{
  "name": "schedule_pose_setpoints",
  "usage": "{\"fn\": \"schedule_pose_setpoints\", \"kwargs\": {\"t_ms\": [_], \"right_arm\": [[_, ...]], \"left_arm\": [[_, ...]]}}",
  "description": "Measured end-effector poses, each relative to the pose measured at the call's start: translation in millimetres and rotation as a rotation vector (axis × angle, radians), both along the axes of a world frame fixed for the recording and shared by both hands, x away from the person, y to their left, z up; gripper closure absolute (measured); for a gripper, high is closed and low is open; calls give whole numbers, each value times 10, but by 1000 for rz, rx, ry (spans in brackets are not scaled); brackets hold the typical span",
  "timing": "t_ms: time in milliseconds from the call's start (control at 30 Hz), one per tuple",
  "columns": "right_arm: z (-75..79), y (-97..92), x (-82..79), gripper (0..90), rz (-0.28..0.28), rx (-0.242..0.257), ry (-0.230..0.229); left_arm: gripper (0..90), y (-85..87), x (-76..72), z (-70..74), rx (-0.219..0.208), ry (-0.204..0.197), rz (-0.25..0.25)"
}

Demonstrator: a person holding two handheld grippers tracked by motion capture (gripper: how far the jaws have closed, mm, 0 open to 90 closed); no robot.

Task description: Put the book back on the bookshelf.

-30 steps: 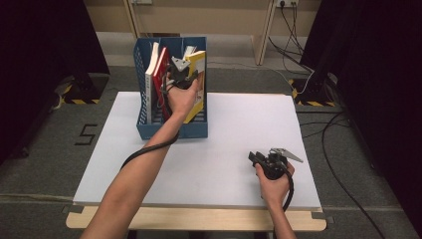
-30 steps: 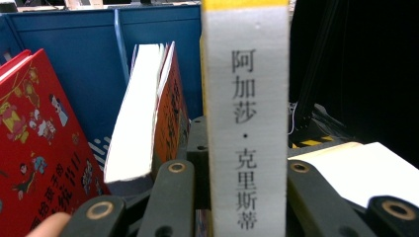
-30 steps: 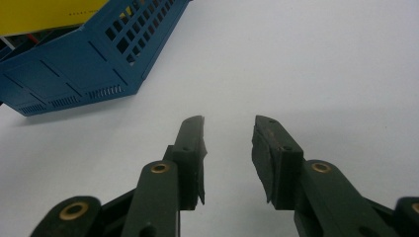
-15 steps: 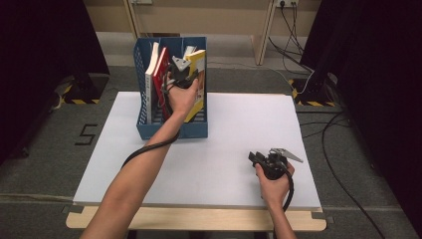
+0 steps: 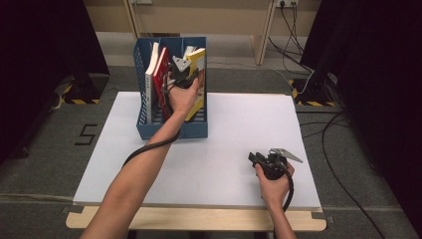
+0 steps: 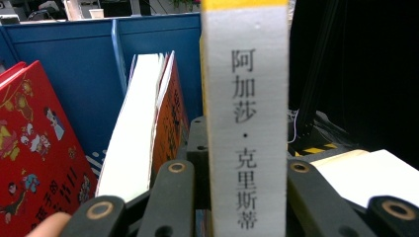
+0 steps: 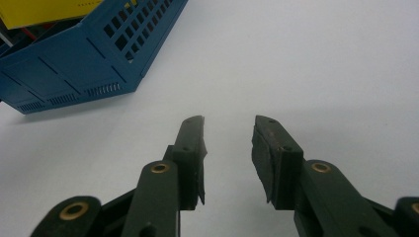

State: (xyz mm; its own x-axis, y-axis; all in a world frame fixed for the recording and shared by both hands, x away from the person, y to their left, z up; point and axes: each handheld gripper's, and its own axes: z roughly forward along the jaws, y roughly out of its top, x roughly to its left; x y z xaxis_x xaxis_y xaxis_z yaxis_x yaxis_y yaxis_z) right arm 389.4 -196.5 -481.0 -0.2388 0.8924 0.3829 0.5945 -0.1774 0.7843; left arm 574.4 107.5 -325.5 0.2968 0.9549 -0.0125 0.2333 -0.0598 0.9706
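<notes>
While the left hand-held gripper (image 5: 185,74) is clamped on the white spine of the yellow-covered book (image 6: 245,118), that book stands upright in the right compartment of the blue file rack (image 5: 169,130) (beside a red book (image 5: 161,74) and a white-paged book (image 5: 151,84)). On the white counter (image 5: 224,139), well apart, the right hand-held gripper (image 7: 227,148) rests with jaws apart and nothing between them.

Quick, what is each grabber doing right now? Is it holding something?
Left gripper: closed on the yellow and white book, inside the blue file rack.
Right gripper: open, holding nothing, above the white table.
</notes>
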Motion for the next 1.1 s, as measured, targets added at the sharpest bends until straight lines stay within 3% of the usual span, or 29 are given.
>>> {"fn": "schedule_pose_setpoints", "kwargs": {"t_ms": [1100], "right_arm": [[-20,-24,5,657,8,-4,-3]], "left_arm": [[751,-31,38,-157,8,-29,-4]]}}
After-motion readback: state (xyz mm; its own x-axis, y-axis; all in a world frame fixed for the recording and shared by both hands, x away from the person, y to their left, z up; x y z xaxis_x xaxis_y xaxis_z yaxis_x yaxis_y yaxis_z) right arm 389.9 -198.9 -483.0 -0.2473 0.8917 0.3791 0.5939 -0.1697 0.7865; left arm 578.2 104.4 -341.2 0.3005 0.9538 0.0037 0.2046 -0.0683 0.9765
